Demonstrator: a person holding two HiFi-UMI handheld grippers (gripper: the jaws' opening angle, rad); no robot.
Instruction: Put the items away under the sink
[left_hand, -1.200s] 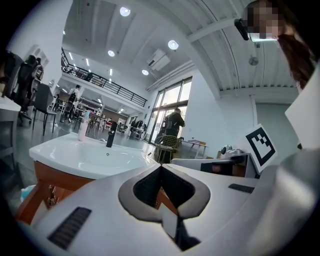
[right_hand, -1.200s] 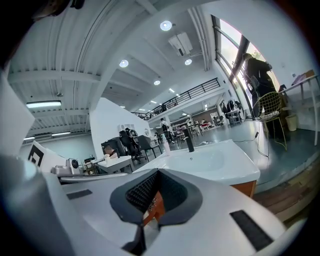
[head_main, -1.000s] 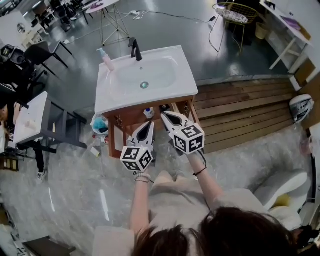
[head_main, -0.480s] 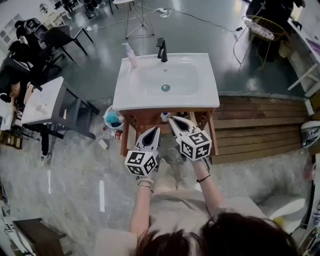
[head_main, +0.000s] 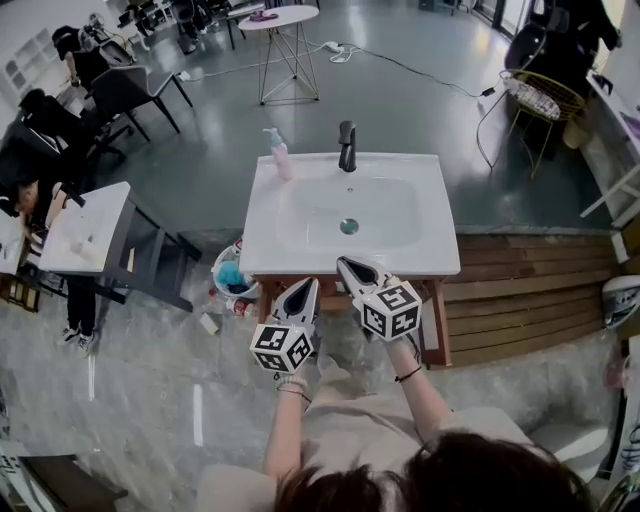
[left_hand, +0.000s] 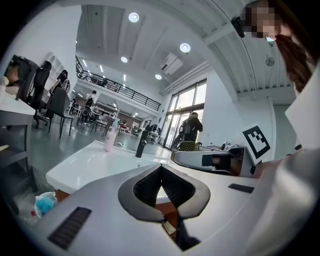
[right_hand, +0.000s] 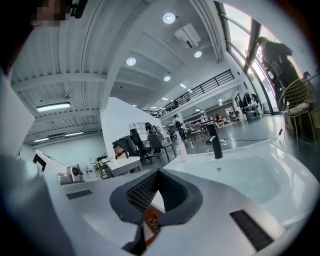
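Observation:
The white sink (head_main: 300, 250) sits on a brown wooden cabinet (head_main: 438, 322), with a black tap (head_main: 347, 146) and a pink soap bottle (head_main: 278, 152) at its back. My left gripper (head_main: 308, 286) and right gripper (head_main: 346, 263) hang side by side before the cabinet front, tips near the sink's front rim. Both are shut with nothing between the jaws. In the left gripper view the left gripper (left_hand: 161, 166) points across the sink top (left_hand: 95, 160). The right gripper (right_hand: 158, 171) looks over the basin (right_hand: 250, 180). The cabinet's inside is hidden under the sink.
A white bucket (head_main: 232, 278) with something blue in it stands at the cabinet's left, with small items (head_main: 210, 322) on the floor beside it. A white table (head_main: 85, 225) is further left. A wooden platform (head_main: 520, 300) runs to the right. People sit at the far left.
The view has swung so the sink sits central and further up. The cabinet's open front and the white bottle inside have slipped out of sight. Both grippers stay shut, side by side.

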